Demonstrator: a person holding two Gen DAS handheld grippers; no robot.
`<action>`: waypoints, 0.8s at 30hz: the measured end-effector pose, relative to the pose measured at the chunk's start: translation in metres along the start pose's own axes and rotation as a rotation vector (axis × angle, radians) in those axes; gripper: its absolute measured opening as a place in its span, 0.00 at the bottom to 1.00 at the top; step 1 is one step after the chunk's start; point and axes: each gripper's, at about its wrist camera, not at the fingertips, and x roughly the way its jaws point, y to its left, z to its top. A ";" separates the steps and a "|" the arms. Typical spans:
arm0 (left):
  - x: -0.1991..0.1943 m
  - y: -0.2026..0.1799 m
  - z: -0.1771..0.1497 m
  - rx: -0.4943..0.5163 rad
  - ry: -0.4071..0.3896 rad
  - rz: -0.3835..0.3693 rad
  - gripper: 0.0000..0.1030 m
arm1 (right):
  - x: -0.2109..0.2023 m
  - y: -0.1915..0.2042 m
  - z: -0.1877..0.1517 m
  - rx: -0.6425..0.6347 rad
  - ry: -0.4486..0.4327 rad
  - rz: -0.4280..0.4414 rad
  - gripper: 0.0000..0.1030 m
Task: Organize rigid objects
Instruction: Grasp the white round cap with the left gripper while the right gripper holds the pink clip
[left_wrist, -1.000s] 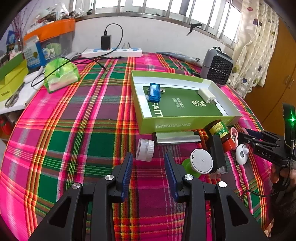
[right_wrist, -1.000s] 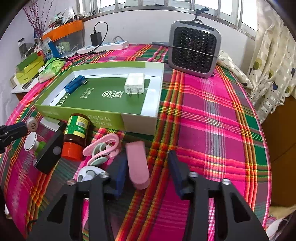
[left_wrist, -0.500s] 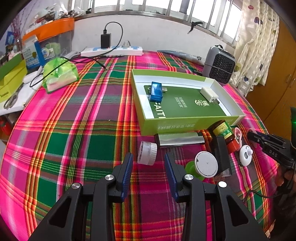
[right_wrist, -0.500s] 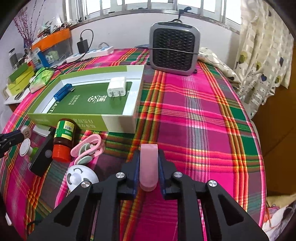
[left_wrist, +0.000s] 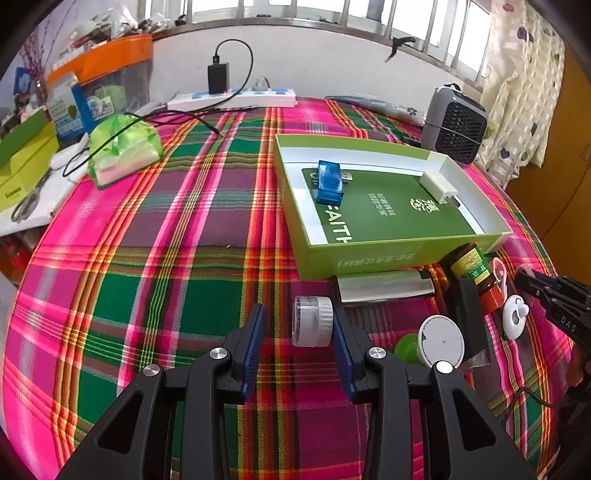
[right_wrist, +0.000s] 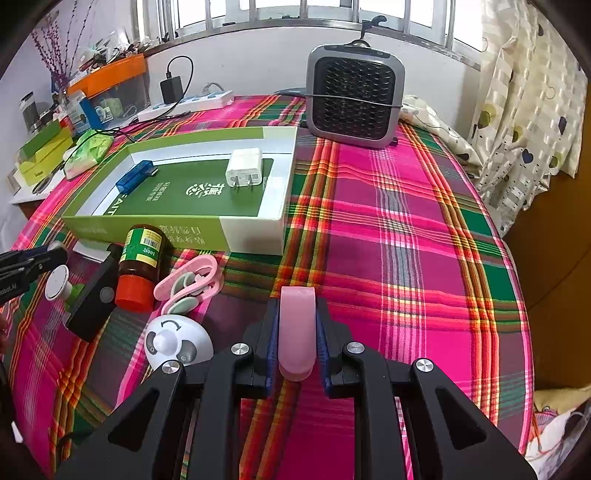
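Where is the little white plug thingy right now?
The white plug lies inside the green box, on its green floor near the white end wall in the right wrist view, across from the blue USB stick.

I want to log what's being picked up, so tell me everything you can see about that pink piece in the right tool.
The pink piece is a smooth, matte, plastic-looking bar with rounded ends and no visible markings. It lies lengthwise between the fingers of the right tool, whose blue pads press on both its long sides. Its far end sticks out past the fingertips, over the plaid tablecloth. Whether it rests on the cloth cannot be told.
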 end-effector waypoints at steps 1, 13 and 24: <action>0.001 0.000 0.000 0.000 0.000 0.001 0.33 | 0.000 0.000 0.000 0.000 0.001 0.000 0.19; 0.001 0.002 0.001 -0.010 -0.001 -0.001 0.25 | 0.000 0.000 0.000 0.000 0.001 0.000 0.19; 0.000 0.004 0.001 -0.018 -0.010 -0.004 0.17 | 0.000 0.000 0.000 0.000 0.002 0.001 0.19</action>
